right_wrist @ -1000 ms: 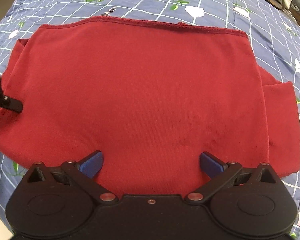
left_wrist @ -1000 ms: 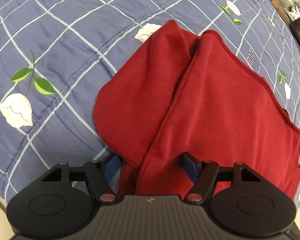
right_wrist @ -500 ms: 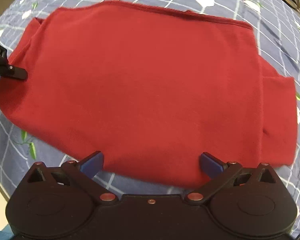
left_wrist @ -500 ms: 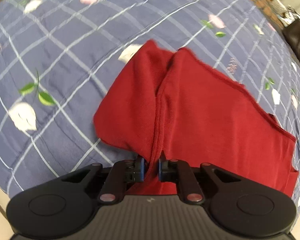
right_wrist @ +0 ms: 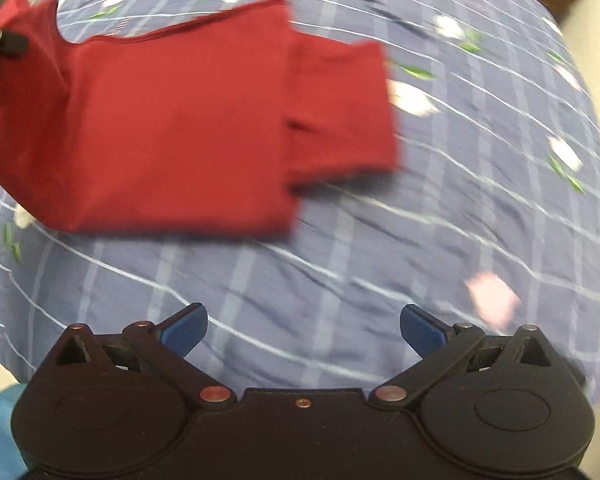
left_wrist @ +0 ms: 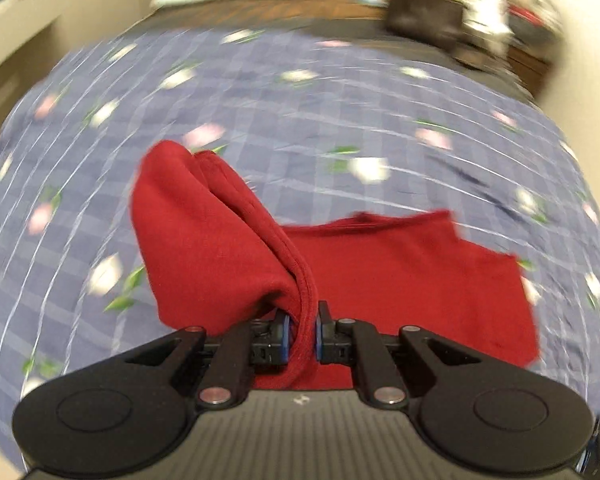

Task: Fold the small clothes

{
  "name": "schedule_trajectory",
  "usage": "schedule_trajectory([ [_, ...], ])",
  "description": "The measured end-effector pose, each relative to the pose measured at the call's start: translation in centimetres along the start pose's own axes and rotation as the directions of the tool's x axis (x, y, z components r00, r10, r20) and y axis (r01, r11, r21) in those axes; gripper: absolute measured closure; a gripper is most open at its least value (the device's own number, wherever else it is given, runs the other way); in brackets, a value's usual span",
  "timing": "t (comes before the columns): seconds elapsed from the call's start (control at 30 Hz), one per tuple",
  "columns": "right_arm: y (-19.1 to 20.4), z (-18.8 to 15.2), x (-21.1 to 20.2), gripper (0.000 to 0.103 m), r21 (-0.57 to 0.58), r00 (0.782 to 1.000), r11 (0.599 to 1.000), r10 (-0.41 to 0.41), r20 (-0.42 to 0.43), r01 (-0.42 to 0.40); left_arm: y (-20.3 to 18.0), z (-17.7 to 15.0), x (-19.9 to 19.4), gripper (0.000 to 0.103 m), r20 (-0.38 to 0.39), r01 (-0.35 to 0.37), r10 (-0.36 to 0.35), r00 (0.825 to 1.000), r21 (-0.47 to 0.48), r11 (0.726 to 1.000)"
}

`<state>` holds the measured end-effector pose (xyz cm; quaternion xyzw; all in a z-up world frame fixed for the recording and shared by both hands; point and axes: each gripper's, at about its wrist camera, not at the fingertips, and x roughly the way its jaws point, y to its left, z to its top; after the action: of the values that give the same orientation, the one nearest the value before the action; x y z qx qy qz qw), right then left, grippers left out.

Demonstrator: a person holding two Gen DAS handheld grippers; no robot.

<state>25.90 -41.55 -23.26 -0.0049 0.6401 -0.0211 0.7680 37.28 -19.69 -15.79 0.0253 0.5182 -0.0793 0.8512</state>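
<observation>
Red garment [left_wrist: 400,280] on a blue floral bedspread [left_wrist: 300,100], one edge pinched in the closed left gripper [left_wrist: 300,332] and lifted clear, the rest lying flat. Right gripper [right_wrist: 302,330] spread wide over bare bedspread, empty, well apart from the cloth. Likely mid-fold: next, carrying the lifted edge across and laying it square; beyond the bed, blurred wooden furniture [left_wrist: 300,12] and clutter.

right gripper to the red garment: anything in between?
Nothing. In the right wrist view, only bare blue floral bedspread lies between the open right gripper and the red garment.
</observation>
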Motion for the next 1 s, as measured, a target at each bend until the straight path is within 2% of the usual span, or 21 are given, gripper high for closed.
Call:
schedule_trajectory([
  [0.13,-3.8,-2.6,-0.9,0.001,0.075,0.999,0.997,-0.028,-0.015,0.03,-8.2,-0.6,0.1,0.092,-0.005,0.061,-0.061,0.998,0.188,0.98],
  [0.23,-6.0,-4.2,-1.0,0.001,0.117,0.999,0.992,-0.044,-0.031,0.048,-13.0,-2.1,1.4,0.092,-0.059,0.111,-0.099,0.993,0.26,0.959],
  [0.33,-7.4,-5.3,-1.0,0.001,0.146,0.998,0.988,-0.051,-0.044,0.057,-16.2,-3.7,3.1,0.09,-0.139,0.125,-0.087,0.986,0.293,0.948],
  [0.4,-8.1,-5.9,-1.0,0.001,0.157,0.997,0.986,-0.052,-0.051,0.06,-17.5,-4.6,4.1,0.089,-0.178,0.104,-0.05,0.983,0.311,0.945],
  [0.47,-8.5,-6.4,-1.0,0.001,0.164,0.997,0.985,-0.048,-0.054,0.056,-17.8,-5.2,4.4,0.087,-0.195,0.098,-0.035,0.98,0.32,0.942],
  [0.57,-8.9,-6.9,-0.7,0.001,0.169,0.998,0.985,-0.035,-0.061,0.045,-17.1,-5.5,4.2,0.064,-0.213,0.14,-0.081,0.974,0.281,0.95],
  [0.6,-8.9,-7.0,-0.6,0.001,0.17,0.997,0.985,-0.03,-0.065,0.04,-16.8,-5.4,4.0,0.053,-0.221,0.164,-0.108,0.969,0.257,0.952],
  [0.7,-8.8,-6.7,-0.1,0.001,0.172,0.997,0.985,-0.01,-0.075,0.022,-15.7,-5.5,3.2,0.039,-0.235,0.22,-0.171,0.957,0.2,0.955],
  [0.77,-8.7,-6.3,0.2,0.001,0.176,0.997,0.984,0.008,-0.077,0.005,-14.9,-5.6,2.7,0.029,-0.236,0.231,-0.187,0.954,0.174,0.957],
  [0.83,-8.6,-5.8,0.3,0.001,0.177,0.997,0.984,0.019,-0.075,-0.006,-13.9,-5.8,2.0,0.016,-0.223,0.21,-0.172,0.959,0.156,0.965],
  [1.0,-8.9,-4.0,0.5,0.001,0.194,0.998,0.981,0.036,-0.055,-0.024,-10.4,-6.5,0.8,0.007,-0.212,0.145,-0.129,0.969,0.061,0.988],
])
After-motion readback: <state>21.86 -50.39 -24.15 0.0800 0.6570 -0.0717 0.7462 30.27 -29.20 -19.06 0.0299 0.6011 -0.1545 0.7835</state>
